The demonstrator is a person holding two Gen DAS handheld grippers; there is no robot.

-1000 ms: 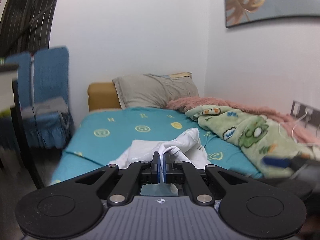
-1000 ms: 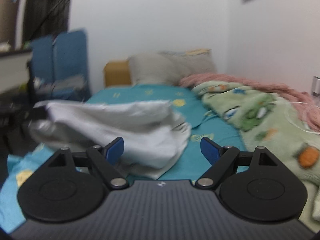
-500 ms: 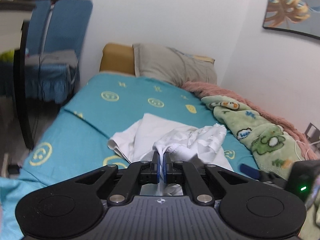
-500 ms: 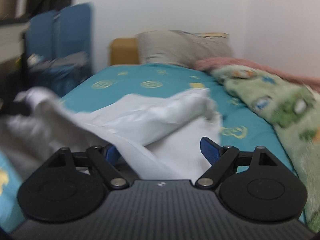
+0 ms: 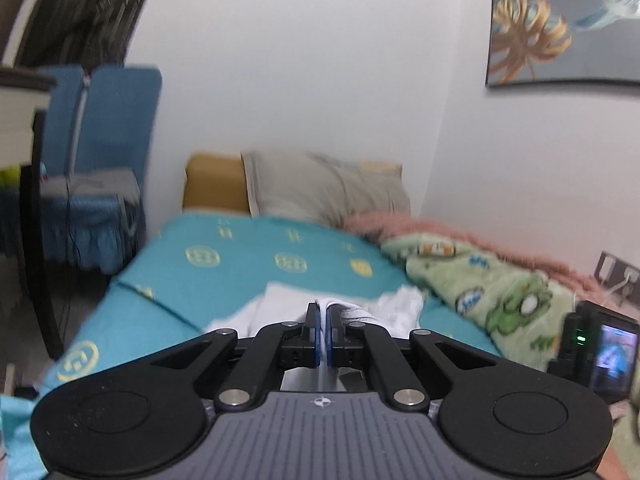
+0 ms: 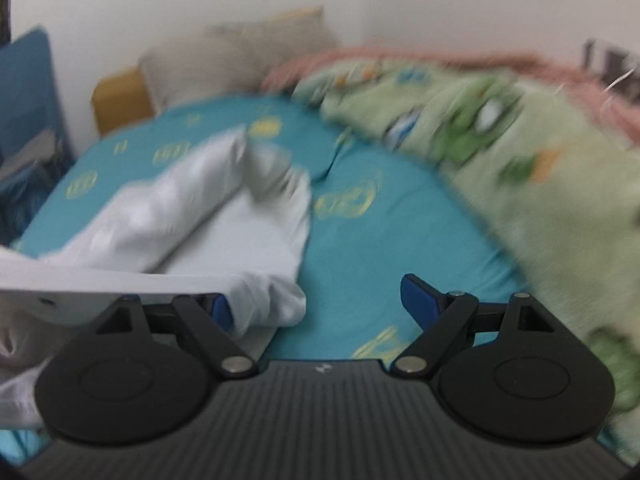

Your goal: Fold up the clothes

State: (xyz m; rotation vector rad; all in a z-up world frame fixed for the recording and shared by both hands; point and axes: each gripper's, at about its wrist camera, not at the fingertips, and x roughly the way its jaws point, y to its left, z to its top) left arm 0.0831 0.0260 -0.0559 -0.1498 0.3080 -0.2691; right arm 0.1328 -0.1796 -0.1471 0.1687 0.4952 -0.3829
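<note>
- Bedroom w/ white walls; bed (image 5: 248, 276) under a teal sheet w/ yellow round emblems, seen from its foot in both wrist views.
- Left gripper (image 5: 322, 320): blue pads pressed together, clamped on a fold of the white garment (image 5: 394, 306); cloth bunches up right at the tips and runs fwd onto the sheet.
- Right gripper (image 6: 316, 300): fingers wide apart, nothing between them. Left blue pad (image 6: 220, 307) sits against the near edge of the white garment (image 6: 240, 232); right pad is over bare teal sheet.
- Garment lies on the sheet, mid-bed toward the left edge, partly doubled over w/ a raised ridge across it; near end droops off toward the left gripper's side in right view.
- A flat white bar-like shape crosses the left of the right view, over the cloth; too blurred to say what it is.
- Green cartoon-print blanket (image 6: 500, 128) heaped along the bed's right side, pink fuzzy blanket (image 5: 460, 236) behind it by the wall.
- Grey pillow (image 5: 324, 188) at the head, propped against an ochre headboard (image 5: 212, 184).
- Blue chair (image 5: 100, 152) left of the bed, grey cloth folded on its seat.
- Framed picture (image 5: 560, 24) w/ gold leaf motif on right wall.
- Small camera w/ lit screen and green LED (image 5: 600, 356) at far right of left view.
- No containers visible. No legible writing; sheet emblems too blurred to read.
</note>
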